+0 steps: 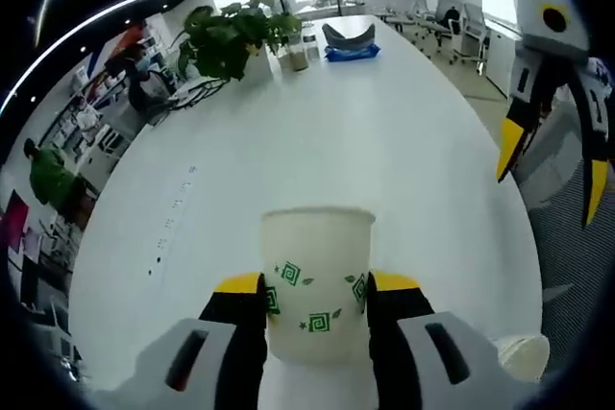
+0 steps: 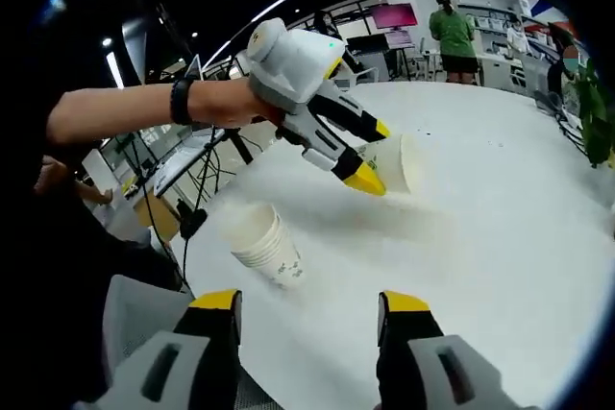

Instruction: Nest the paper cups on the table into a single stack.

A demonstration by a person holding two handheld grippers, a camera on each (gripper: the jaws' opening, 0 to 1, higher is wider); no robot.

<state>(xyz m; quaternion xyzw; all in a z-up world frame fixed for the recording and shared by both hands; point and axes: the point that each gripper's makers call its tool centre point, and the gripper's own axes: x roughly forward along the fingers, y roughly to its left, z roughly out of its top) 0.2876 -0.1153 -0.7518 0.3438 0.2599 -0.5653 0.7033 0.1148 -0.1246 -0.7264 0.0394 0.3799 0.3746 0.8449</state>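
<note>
A white paper cup (image 1: 317, 247) with green leaf prints stands upright between my left gripper's (image 1: 317, 287) jaws, which are shut on its sides. In the right gripper view a hand holds that left gripper (image 2: 376, 156) above the table, with the cup (image 2: 411, 162) tipped sideways in it. A stack of nested paper cups (image 2: 265, 241) lies on its side on the white table (image 2: 500, 237), just ahead of my right gripper (image 2: 312, 306), which is open and holds nothing. The right gripper (image 1: 553, 175) hangs open at the table's right edge.
A potted plant (image 1: 233, 37), a small jar (image 1: 298, 55) and a blue-and-grey object (image 1: 350, 45) stand at the table's far end. The stack's rim (image 1: 524, 356) lies near the table's front edge. Chairs and desks surround the table, and a person in green (image 2: 453, 34) stands far off.
</note>
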